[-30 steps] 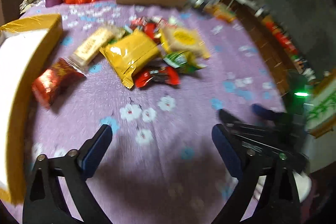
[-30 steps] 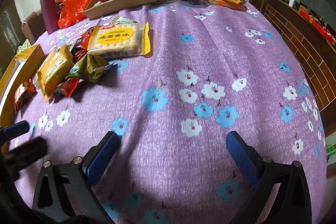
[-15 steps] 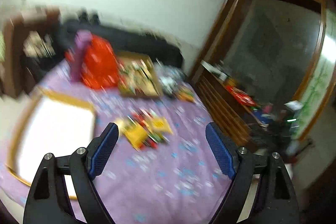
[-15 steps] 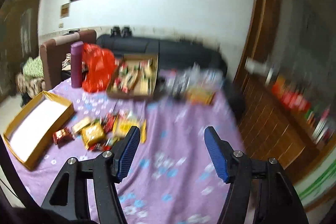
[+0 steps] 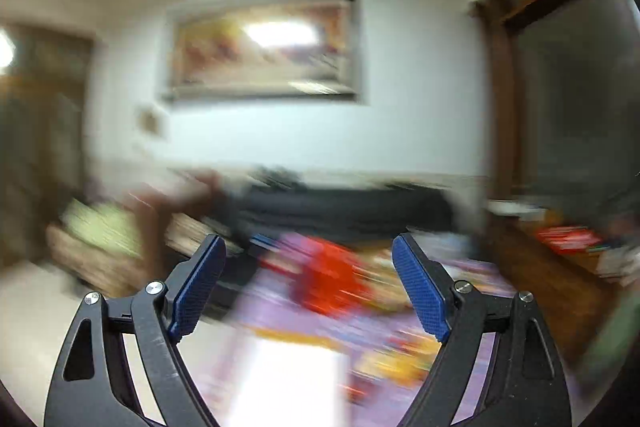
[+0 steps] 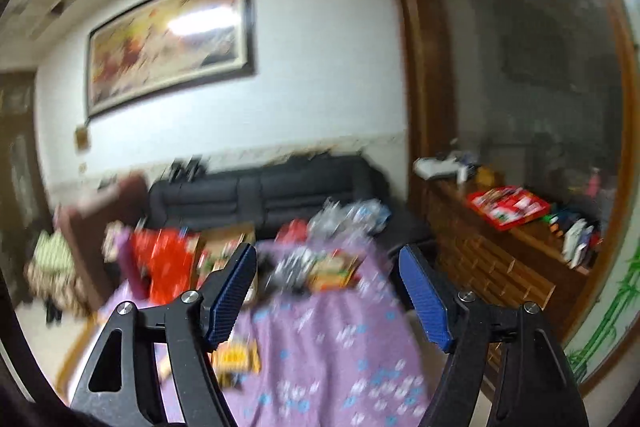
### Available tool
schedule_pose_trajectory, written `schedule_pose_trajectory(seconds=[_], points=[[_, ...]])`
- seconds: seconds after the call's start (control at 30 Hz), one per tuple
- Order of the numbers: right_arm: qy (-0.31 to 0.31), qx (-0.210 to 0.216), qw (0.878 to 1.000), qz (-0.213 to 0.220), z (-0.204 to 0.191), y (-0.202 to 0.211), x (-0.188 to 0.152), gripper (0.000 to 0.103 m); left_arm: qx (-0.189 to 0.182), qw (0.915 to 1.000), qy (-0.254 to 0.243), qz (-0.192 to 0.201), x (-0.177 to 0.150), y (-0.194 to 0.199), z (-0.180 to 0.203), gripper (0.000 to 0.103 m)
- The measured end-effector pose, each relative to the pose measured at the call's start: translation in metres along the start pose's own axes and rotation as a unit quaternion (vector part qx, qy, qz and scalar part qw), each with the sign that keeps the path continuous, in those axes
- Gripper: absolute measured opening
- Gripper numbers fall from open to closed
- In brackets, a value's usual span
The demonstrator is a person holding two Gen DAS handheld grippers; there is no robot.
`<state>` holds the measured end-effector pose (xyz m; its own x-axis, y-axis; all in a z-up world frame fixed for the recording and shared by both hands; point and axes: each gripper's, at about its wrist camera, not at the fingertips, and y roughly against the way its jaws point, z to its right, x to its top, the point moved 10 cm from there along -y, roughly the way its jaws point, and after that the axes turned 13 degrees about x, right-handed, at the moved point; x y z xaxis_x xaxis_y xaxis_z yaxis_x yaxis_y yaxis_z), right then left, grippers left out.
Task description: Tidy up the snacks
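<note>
I am holding the left gripper (image 5: pixel 308 259) with its fingers spread wide on nothing, pointing across the room; the snacks (image 5: pixel 400 355) are blurring low between the fingers on the purple cloth (image 5: pixel 360 323). The right gripper (image 6: pixel 327 267) is gaping just as wide and bare, with snacks (image 6: pixel 236 357) lying below its left finger and more (image 6: pixel 332 267) between the tips.

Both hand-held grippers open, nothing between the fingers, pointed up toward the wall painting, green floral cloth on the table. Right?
One error: the tablecloth is purple with a floral print, not green, as the right wrist view shows. The rest holds: the left hand-held gripper and right hand-held gripper are both open with nothing between the fingers, pointed up toward the wall painting.
</note>
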<state>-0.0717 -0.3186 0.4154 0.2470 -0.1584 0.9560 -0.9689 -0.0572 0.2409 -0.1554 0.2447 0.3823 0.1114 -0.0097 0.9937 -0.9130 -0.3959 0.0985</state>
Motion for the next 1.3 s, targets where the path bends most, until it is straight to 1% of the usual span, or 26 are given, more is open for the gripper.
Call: schedule_pose_trajectory(seconds=[0.03, 0.07, 0.1, 0.13, 0.2, 0.27, 0.3, 0.37, 0.43, 0.47, 0.5, 0.53, 0.57, 0.6, 0.63, 0.7, 0.77, 0.8, 0.83, 0.87, 0.93, 0.97, 1.0, 1.1, 1.17, 1.3], points=[[-0.005, -0.012, 1.0, 0.017, 0.011, 0.007, 0.027, 0.076, 0.066, 0.9973, -0.02, 0.024, 0.019, -0.005, -0.019, 0.087], [-0.007, -0.022, 0.999, 0.028, 0.017, 0.01, 0.044, 0.076, 0.121, 0.9911, -0.036, 0.043, 0.033, -0.011, -0.034, 0.088], [-0.009, -0.045, 0.998, 0.046, 0.028, 0.017, 0.074, 0.076, 0.197, 0.9765, -0.057, 0.067, 0.052, -0.017, -0.054, 0.089], [-0.007, -0.061, 0.996, 0.057, 0.034, 0.022, 0.091, 0.076, 0.236, 0.9664, -0.068, 0.075, 0.062, -0.021, -0.066, 0.091], [0.001, -0.109, 0.991, 0.077, 0.045, 0.026, 0.124, 0.079, 0.303, 0.9469, -0.083, 0.07, 0.074, -0.036, -0.092, 0.092], [-0.003, -0.117, 0.99, 0.081, 0.048, 0.025, 0.134, 0.081, 0.301, 0.9499, -0.062, 0.055, 0.068, -0.048, -0.106, 0.092], [-0.006, -0.105, 0.991, 0.078, 0.045, 0.02, 0.13, 0.082, 0.287, 0.9561, -0.035, 0.049, 0.058, -0.054, -0.112, 0.092], [0.003, -0.081, 0.995, 0.065, 0.034, 0.005, 0.108, 0.085, 0.261, 0.9643, -0.017, 0.042, 0.04, -0.062, -0.106, 0.094], [0.03, -0.069, 0.997, 0.028, 0.019, -0.02, 0.068, 0.087, 0.217, 0.9754, -0.031, 0.027, 0.008, -0.077, -0.082, 0.096], [0.043, -0.059, 0.997, 0.006, 0.01, -0.035, 0.046, 0.087, 0.193, 0.9802, -0.039, 0.017, -0.003, -0.086, -0.064, 0.1], [0.052, -0.041, 0.998, -0.02, -0.001, -0.053, 0.015, 0.087, 0.151, 0.9875, -0.045, -0.004, -0.026, -0.093, -0.041, 0.103], [0.056, -0.025, 0.997, -0.039, -0.011, -0.066, -0.011, 0.087, 0.123, 0.9913, -0.045, -0.017, -0.038, -0.092, -0.033, 0.103], [0.061, -0.003, 0.996, -0.066, -0.021, -0.083, -0.044, 0.087, 0.07, 0.9958, -0.039, -0.043, -0.07, -0.104, -0.003, 0.103], [0.065, 0.025, 0.992, -0.103, -0.038, -0.101, -0.087, 0.087, 0.031, 0.9967, -0.036, -0.066, -0.092, -0.108, 0.017, 0.103], [0.065, 0.044, 0.989, -0.126, -0.047, -0.113, -0.115, 0.087, -0.005, 0.9952, -0.033, -0.092, -0.117, -0.115, 0.038, 0.103], [0.068, 0.091, 0.976, -0.186, -0.068, -0.144, -0.19, 0.086, -0.067, 0.9871, -0.025, -0.143, -0.159, -0.118, 0.081, 0.103], [0.077, 0.128, 0.961, -0.234, -0.087, -0.171, -0.252, 0.082, -0.149, 0.9672, -0.013, -0.205, -0.213, -0.127, 0.134, 0.103], [0.082, 0.144, 0.951, -0.259, -0.101, -0.185, -0.286, 0.08, -0.165, 0.961, -0.016, -0.222, -0.222, -0.135, 0.148, 0.103], [0.082, 0.155, 0.943, -0.281, -0.11, -0.196, -0.312, 0.075, -0.182, 0.9519, -0.028, -0.245, -0.245, -0.129, 0.17, 0.097], [0.068, 0.176, 0.931, -0.314, -0.12, -0.212, -0.345, 0.068, -0.196, 0.9434, -0.038, -0.265, -0.263, -0.128, 0.191, 0.079], [0.032, 0.204, 0.914, -0.349, -0.136, -0.225, -0.383, 0.059, -0.236, 0.9161, -0.045, -0.321, -0.297, -0.135, 0.221, 0.059], [0.009, 0.219, 0.905, -0.365, -0.144, -0.235, -0.402, 0.059, -0.244, 0.9084, -0.048, -0.336, -0.306, -0.133, 0.232, 0.059], [-0.004, 0.226, 0.901, -0.37, -0.151, -0.242, -0.412, 0.059, -0.247, 0.9038, -0.058, -0.344, -0.315, -0.132, 0.236, 0.059], [-0.019, 0.238, 0.897, -0.373, -0.158, -0.259, -0.43, 0.062, -0.238, 0.9047, -0.099, -0.34, -0.329, -0.134, 0.257, 0.059], [-0.025, 0.245, 0.894, -0.375, -0.164, -0.266, -0.437, 0.062, -0.24, 0.9021, -0.109, -0.342, -0.329, -0.138, 0.261, 0.059], [-0.043, 0.272, 0.883, -0.38, -0.174, -0.269, -0.444, 0.062, -0.248, 0.8941, -0.144, -0.344, -0.36, -0.148, 0.281, 0.059]])
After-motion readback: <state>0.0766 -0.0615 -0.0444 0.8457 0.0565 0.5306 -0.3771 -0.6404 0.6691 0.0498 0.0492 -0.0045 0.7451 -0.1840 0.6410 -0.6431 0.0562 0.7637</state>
